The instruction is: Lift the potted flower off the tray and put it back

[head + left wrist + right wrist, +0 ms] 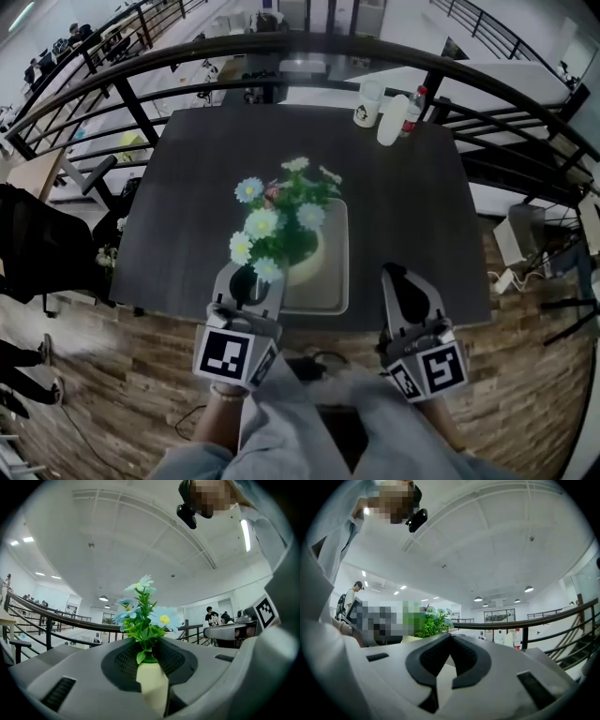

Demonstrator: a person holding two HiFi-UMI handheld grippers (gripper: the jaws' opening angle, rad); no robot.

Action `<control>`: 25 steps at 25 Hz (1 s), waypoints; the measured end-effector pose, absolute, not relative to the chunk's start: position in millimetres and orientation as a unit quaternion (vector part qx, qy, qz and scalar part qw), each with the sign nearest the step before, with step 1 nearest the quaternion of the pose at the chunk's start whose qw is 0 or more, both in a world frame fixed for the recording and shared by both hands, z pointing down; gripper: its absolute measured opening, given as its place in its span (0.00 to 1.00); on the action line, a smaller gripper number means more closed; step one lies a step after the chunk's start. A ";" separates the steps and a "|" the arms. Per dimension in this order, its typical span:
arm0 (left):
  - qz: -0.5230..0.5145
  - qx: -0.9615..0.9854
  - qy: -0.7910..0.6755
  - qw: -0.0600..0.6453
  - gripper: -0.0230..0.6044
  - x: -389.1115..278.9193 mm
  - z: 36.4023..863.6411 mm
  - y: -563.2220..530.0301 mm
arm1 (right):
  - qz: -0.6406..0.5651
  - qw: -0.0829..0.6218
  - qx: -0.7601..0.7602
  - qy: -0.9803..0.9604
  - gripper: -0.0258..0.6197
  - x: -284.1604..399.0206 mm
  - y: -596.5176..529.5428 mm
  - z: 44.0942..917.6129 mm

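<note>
The potted flower (309, 265), a cream pot with green leaves and pale blue and white blooms, is on or just above the beige tray (335, 281) near the table's front edge; I cannot tell whether it touches. My left gripper (251, 279) points level at the pot's near left side. In the left gripper view the cream pot (152, 688) fills the narrow gap between the jaws of the left gripper (152, 677), with leaves rising right above it. My right gripper (405, 277) hovers to the right of the tray. The jaws of the right gripper (447, 667) stand slightly apart, holding nothing.
The dark table (403, 187) carries a white cup (368, 103) and a bottle (412, 108) at its far right corner. A black railing (281, 52) curves behind the table. A dark chair (33, 248) stands at the left. Wooden floor lies below the front edge.
</note>
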State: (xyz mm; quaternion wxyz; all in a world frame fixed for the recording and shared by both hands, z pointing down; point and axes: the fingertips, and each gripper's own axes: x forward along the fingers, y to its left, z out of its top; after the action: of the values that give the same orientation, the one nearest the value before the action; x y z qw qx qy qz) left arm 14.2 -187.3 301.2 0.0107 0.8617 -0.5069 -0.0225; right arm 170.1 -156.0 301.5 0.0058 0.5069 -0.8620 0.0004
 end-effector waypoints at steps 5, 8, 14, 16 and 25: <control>-0.022 0.865 -0.501 0.008 0.17 25.1 303.1 -191.3 | 0.002 0.006 0.511 -0.860 0.04 180.6 -157.2 304.2; -0.023 0.866 -0.499 0.009 0.17 29.0 304.6 -194.9 | 0.005 0.009 0.512 -0.859 0.04 183.6 -158.8 306.2; -0.015 0.867 -0.497 0.014 0.17 33.4 314.2 -197.3 | 0.015 0.017 0.512 -0.859 0.04 186.4 -160.6 312.4; -0.008 0.867 -0.497 0.019 0.17 34.0 321.4 -197.4 | 0.020 0.021 0.509 -0.860 0.04 185.8 -160.6 315.5; 0.012 0.870 -0.491 0.044 0.17 32.3 356.4 -206.2 | 0.025 0.038 0.501 -0.864 0.05 180.1 -172.5 323.8</control>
State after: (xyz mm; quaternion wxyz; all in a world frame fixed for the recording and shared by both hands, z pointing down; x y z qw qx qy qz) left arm 32.3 -206.2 356.4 0.0441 0.8702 -0.4906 0.0116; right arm 180.1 -172.5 323.8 0.0383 0.5009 -0.8643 0.0255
